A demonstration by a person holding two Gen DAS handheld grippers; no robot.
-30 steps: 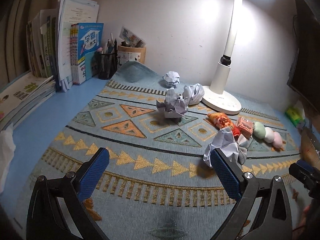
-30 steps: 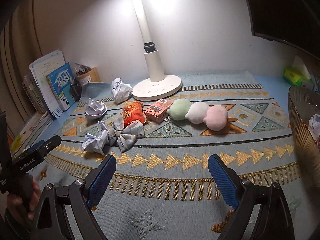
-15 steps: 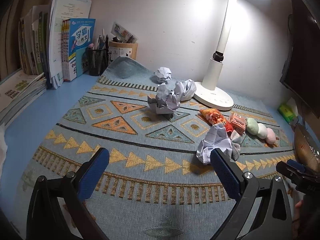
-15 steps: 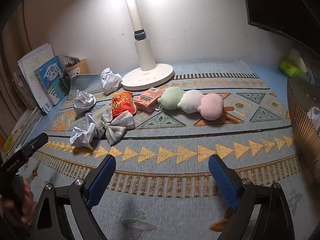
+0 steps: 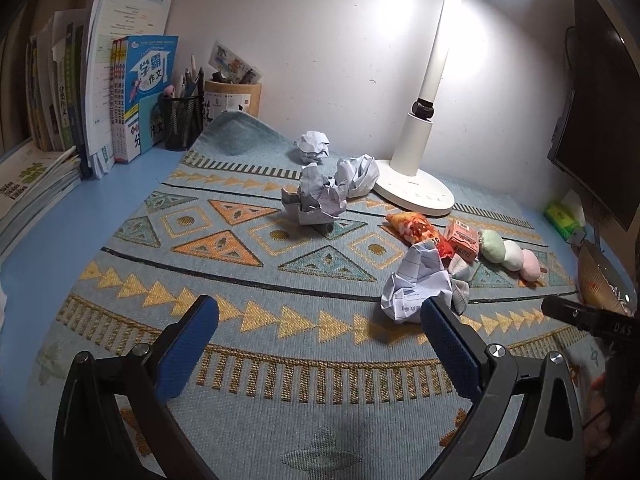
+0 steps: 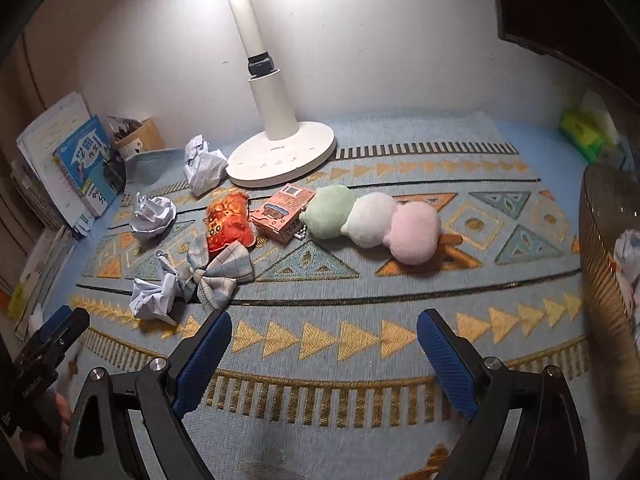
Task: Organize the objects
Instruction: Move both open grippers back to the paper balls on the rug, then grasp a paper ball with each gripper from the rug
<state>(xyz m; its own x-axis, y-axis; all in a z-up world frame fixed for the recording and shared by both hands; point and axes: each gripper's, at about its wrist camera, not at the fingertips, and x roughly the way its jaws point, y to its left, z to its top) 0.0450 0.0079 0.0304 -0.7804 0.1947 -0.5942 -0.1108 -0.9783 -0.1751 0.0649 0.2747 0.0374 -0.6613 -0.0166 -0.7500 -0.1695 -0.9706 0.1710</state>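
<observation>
Several crumpled paper balls lie on the patterned mat: one near my left gripper's right finger (image 5: pixel 416 284), also in the right wrist view (image 6: pixel 154 294), one mid-mat (image 5: pixel 318 200), two by the lamp (image 5: pixel 358 174) (image 5: pixel 312 146). A plaid bow (image 6: pixel 220 272), an orange snack bag (image 6: pixel 228 222), a pink box (image 6: pixel 282 212) and a three-ball plush (image 6: pixel 372 222) lie in a row. My left gripper (image 5: pixel 316 344) is open and empty above the mat's front. My right gripper (image 6: pixel 324 354) is open and empty too.
A white desk lamp (image 5: pixel 416 188) stands at the back. Books (image 5: pixel 132 96) and pen holders (image 5: pixel 182 122) line the back left. A mesh basket (image 6: pixel 608 248) with paper inside stands at the right. A green tissue pack (image 6: pixel 580 134) and a dark monitor (image 5: pixel 600 92) are at far right.
Both grippers moved forward toward the objects; the items look larger and nearer. The left gripper's right finger came up close to the nearest paper ball. Both stayed open.
</observation>
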